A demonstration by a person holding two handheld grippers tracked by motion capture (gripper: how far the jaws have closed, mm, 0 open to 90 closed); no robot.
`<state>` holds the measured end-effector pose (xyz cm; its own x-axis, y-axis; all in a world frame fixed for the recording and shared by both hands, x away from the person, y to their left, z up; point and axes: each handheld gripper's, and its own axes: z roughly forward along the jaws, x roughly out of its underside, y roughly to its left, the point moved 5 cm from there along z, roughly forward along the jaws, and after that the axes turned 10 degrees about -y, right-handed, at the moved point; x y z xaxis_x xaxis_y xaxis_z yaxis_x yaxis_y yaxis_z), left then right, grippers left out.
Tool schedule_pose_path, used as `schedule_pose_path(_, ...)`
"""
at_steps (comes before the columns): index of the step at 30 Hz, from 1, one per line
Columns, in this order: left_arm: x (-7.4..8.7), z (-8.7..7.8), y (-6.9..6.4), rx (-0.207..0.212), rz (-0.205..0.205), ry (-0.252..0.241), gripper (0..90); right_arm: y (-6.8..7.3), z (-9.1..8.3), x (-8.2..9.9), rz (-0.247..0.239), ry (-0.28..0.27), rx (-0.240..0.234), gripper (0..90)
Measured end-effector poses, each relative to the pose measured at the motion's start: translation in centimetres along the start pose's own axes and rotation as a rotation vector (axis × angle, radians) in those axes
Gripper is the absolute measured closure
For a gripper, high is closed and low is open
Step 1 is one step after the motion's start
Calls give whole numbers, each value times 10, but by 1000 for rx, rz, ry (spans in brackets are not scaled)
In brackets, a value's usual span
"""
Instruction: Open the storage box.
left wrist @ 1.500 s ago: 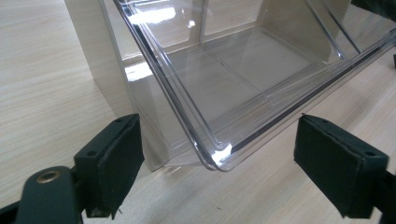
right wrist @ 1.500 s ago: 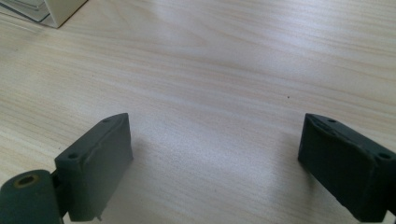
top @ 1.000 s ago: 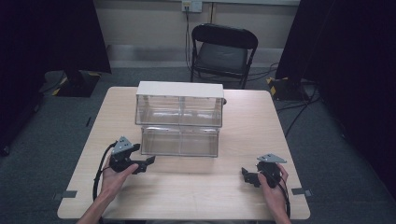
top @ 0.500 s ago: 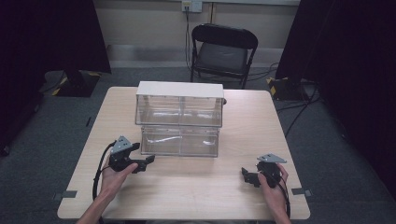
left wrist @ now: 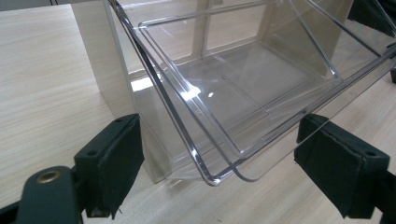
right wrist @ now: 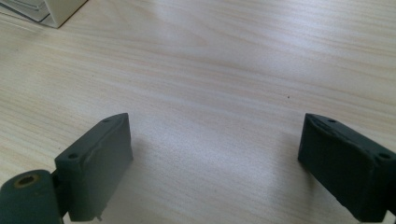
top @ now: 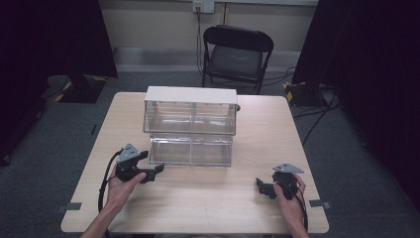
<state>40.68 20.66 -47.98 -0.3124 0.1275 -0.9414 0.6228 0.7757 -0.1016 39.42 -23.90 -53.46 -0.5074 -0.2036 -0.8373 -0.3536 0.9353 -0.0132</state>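
Left gripper view: glossy clear-plastic drawer [left wrist: 243,93] with rounded corner, between matte tool [left wrist: 219,158] pads.

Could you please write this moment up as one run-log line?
left gripper: open, jaws either side of the clear drawer's corner, not pressing | right gripper: open, nothing between jaws, over bare table | drawer: pulled out of cabinet

I see a pale wooden table [top: 208,203]; a clear two-tier drawer cabinet [top: 190,116] stands on its far middle, one lower drawer [top: 190,151] pulled nearward.
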Motion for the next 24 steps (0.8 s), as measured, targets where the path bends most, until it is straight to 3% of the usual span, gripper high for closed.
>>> schedule_pose_path(13,-5,-1,-3,-5,15,-1,157,0,0,0,0,0,0,91)
schedule_pose_path(24,-6,-1,0,-11,-3,-5,156,0,0,0,0,0,0,91)
